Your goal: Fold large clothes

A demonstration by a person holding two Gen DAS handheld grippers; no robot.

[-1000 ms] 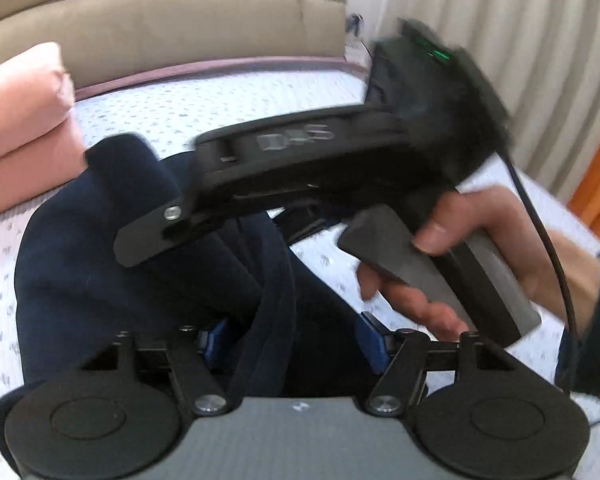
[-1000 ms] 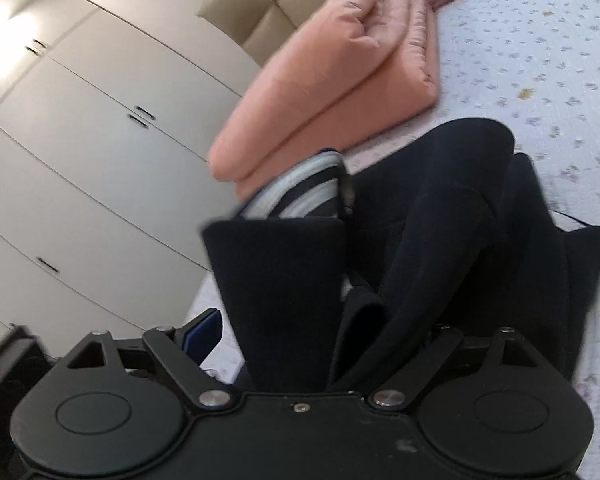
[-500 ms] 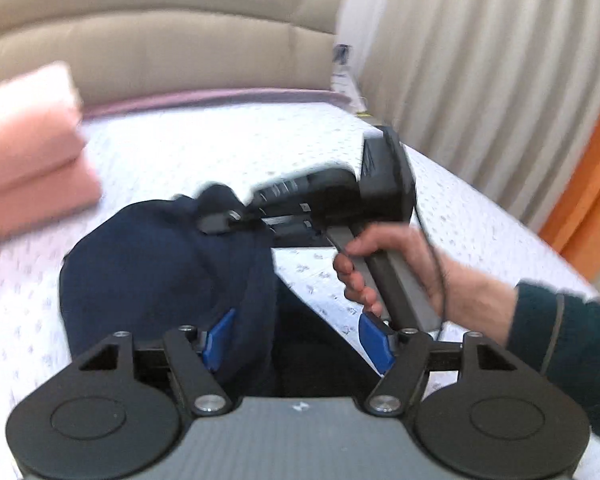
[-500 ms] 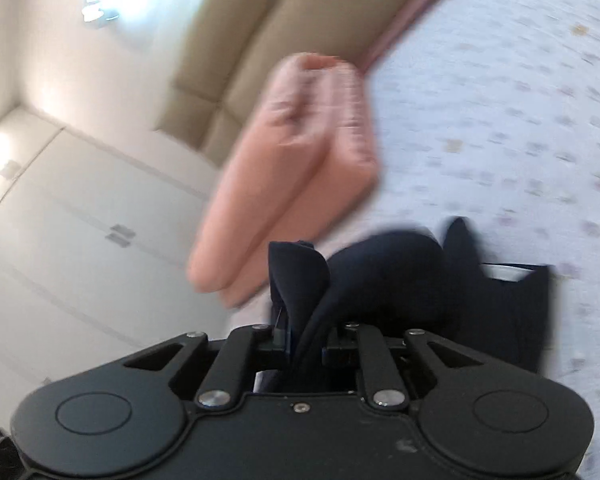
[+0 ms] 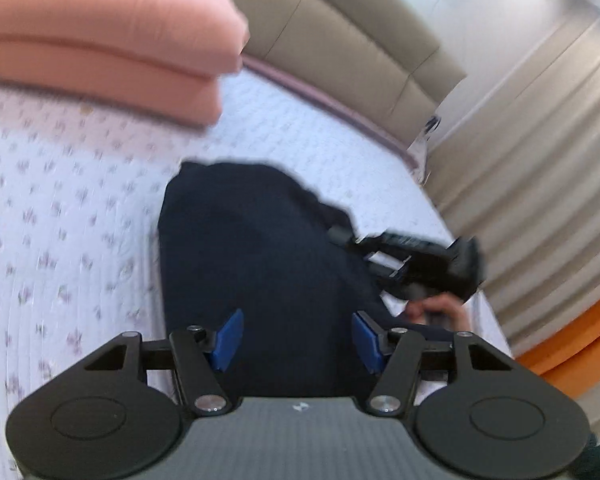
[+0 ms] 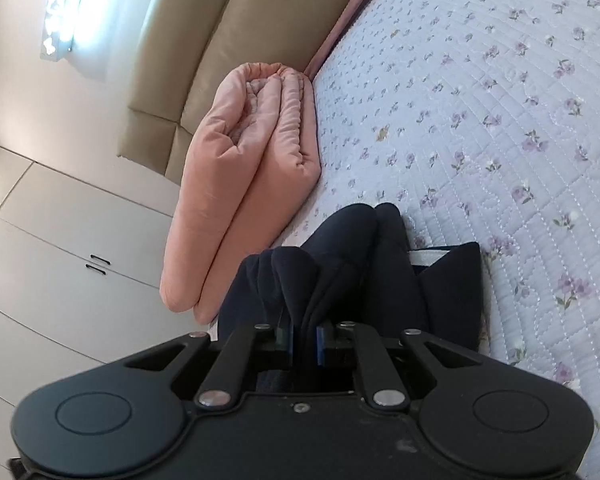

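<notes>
Right gripper (image 6: 304, 340) — jaws clamped on dark navy fabric garment (image 6: 340, 264). Left gripper (image 5: 298, 340) jaws closing (garment between, untouched) — floral quilted bed (image 6: 500, 120).

The garment (image 5: 260, 264) is solid dark navy, no print, with a bit of white-grey trim (image 6: 428, 257) peeking out in the right wrist view. Bedspread (image 6: 500, 120) under it is pale lilac-white, quilted, dotted with tiny purple flowers and a few yellowish ones. Folded blanket (image 6: 236, 200) beside the garment is plain salmon pink. Headboard (image 5: 340, 40) beyond that is beige, curtain (image 5: 540, 152) is cream. Fingers (image 5: 228, 338) have blue pads.
</notes>
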